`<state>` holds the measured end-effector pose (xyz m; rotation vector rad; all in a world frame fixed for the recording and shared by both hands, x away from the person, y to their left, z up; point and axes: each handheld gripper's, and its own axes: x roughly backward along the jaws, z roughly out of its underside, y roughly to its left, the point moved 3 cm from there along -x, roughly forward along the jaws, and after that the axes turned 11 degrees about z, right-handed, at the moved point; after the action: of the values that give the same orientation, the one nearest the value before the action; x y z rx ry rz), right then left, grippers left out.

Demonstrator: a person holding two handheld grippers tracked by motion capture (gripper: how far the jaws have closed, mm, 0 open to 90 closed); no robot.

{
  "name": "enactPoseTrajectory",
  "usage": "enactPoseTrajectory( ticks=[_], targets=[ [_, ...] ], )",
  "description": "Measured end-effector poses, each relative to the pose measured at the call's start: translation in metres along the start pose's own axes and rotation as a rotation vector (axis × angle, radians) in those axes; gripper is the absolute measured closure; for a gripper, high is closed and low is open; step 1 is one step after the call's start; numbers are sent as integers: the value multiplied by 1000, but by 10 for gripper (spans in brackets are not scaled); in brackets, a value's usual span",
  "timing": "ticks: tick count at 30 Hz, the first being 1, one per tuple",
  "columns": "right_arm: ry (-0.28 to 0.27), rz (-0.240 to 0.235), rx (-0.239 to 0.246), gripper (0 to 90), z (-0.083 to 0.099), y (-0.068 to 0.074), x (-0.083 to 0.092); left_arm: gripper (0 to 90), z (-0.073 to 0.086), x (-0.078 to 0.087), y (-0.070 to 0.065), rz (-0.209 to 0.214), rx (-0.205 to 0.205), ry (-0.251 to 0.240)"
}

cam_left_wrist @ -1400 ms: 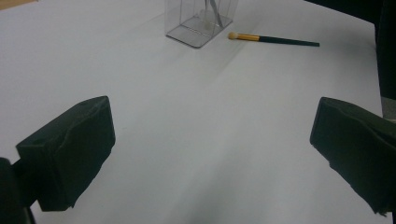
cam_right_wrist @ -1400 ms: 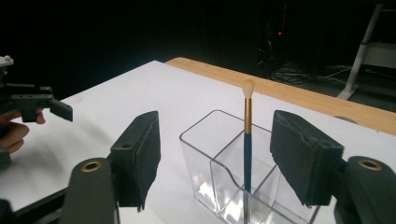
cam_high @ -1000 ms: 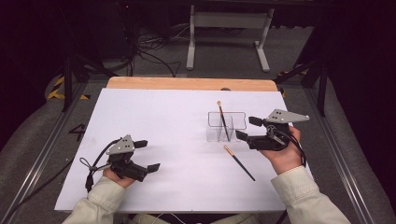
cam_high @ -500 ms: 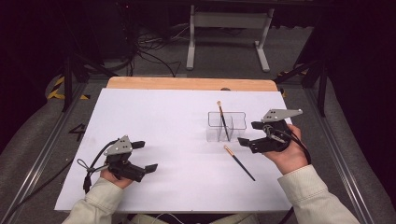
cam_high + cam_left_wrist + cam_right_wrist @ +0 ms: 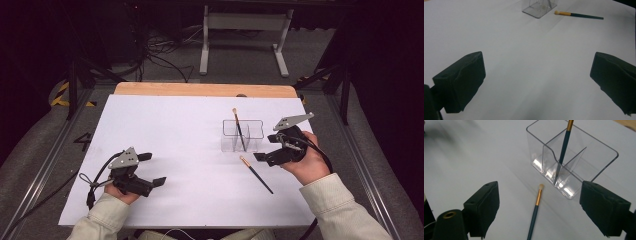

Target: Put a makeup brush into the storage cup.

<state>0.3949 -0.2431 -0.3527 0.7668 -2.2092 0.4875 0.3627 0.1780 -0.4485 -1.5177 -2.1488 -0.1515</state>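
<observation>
A clear divided box (image 5: 252, 131) stands on the white table sheet (image 5: 175, 130), right of centre. One dark-handled brush (image 5: 238, 127) leans upright in it. A second brush (image 5: 256, 174) lies flat just in front of the box, bristles toward it. My right gripper (image 5: 264, 147) hovers to the right of the box; its jaws have just been opening and hold nothing. In the right gripper view the lying brush (image 5: 535, 212) shows on the table under the gap, with the box (image 5: 599, 167) beyond. My left gripper (image 5: 154, 168) rests open and empty at the front left.
The table's wooden far edge (image 5: 200, 89) borders the sheet. Beyond it on the floor stand a metal frame (image 5: 240, 30) and cables (image 5: 160, 55). Metal rails (image 5: 45, 165) run along both sides. In the left gripper view the box (image 5: 539, 6) and brush (image 5: 579, 15) lie far ahead.
The right gripper's jaws stand a little wider than before. Both hands stay about where they were, and both brushes are unmoved.
</observation>
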Motion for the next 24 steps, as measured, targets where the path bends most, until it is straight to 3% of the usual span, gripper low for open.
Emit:
enactPoseTrajectory(
  ticks=[7,15,24],
  targets=[
    [91,-20,26,162,1,2,-11,4,1,0,-2,-13,-16,-15],
    [130,-34,26,136,1,3,-18,3,2,0,1,-19,-19,-20],
    [212,-37,37,167,5,5,-29,3,3,2,4,-36,-21,-34]
  ],
)
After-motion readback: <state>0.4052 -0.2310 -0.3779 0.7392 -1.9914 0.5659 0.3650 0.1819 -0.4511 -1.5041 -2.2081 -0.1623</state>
